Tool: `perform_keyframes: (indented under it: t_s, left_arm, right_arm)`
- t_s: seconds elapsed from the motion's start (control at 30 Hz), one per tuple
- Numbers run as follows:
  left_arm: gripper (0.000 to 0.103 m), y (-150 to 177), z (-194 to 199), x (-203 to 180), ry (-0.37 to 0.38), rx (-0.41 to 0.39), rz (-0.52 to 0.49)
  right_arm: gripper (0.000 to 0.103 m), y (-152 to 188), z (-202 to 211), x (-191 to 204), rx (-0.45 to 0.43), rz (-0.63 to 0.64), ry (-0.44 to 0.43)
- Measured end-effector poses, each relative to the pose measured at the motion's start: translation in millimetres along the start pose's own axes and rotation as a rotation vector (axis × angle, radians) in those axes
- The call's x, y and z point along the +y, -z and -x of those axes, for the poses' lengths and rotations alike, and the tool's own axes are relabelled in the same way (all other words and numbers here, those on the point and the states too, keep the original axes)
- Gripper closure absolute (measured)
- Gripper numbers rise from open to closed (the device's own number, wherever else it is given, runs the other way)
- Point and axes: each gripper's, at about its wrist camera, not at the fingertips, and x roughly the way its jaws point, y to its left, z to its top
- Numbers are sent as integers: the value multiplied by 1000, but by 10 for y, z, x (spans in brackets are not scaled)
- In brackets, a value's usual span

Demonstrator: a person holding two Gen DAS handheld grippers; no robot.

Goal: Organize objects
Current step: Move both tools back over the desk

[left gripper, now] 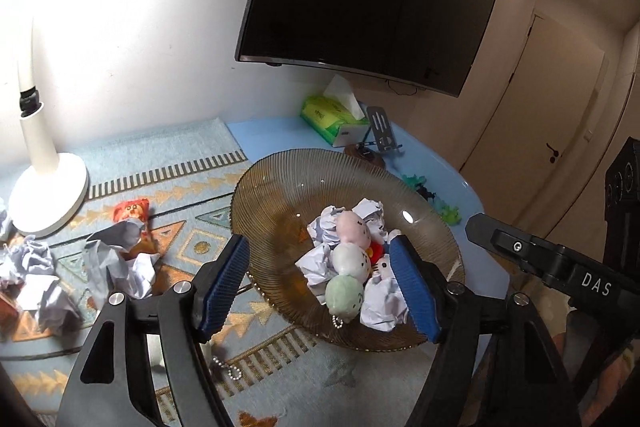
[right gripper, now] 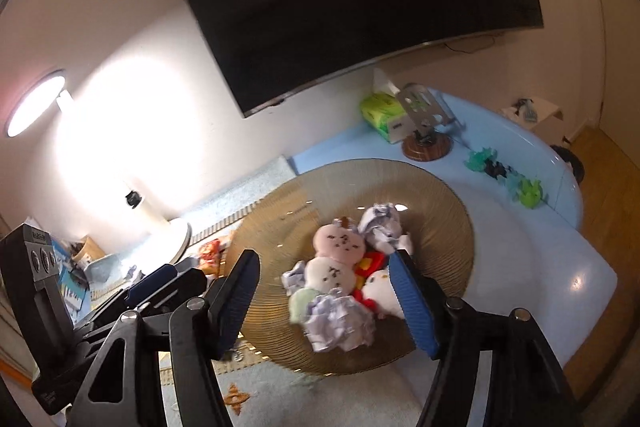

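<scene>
Ribbed amber glass plate (left gripper: pixel 280 187), centre of tabletop (right gripper: pixel 540 267): rigid, fragile, slippery; best lifted by its rim.
Plush dango keychain (left gripper: pixel 347 259), at plate's 5 o'clock: soft, light; pinch one ball.
Crumpled paper balls (right gripper: pixel 340 323) around it: featherlight, crushable.
Left gripper (left gripper: pixel 320 287) and right gripper (right gripper: pixel 324 303): jaws spread, holding nothing.

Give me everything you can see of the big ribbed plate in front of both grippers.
The plate is a wide, round, shallow dish of amber-tinted, see-through ribbed glass, as it looks. It lies flat, partly on the patterned mat, partly on the blue tabletop. Crumpled paper balls and small plush toys are piled toward its near side. Nothing grips it.
</scene>
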Motion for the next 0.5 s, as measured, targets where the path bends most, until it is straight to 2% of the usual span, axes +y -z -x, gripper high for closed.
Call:
perform_keyframes:
  t_s: [0.23, 0.43, 0.47, 0.5]
  left_arm:
    - [32, 186, 601, 106, -65, -92, -5]
    - [32, 421, 1151, 345, -206, -146, -9]
    - [29, 465, 1233, 411, -235, -153, -5]
    - [19, 515, 1313, 481, -266, -163, -1]
  right_arm:
    - [37, 224, 88, 622, 1, 111, -140]
    - [37, 557, -28, 1182, 24, 144, -289]
    - [36, 611, -52, 1261, 24, 146, -311]
    - [36, 667, -81, 1352, 23, 152, -335]
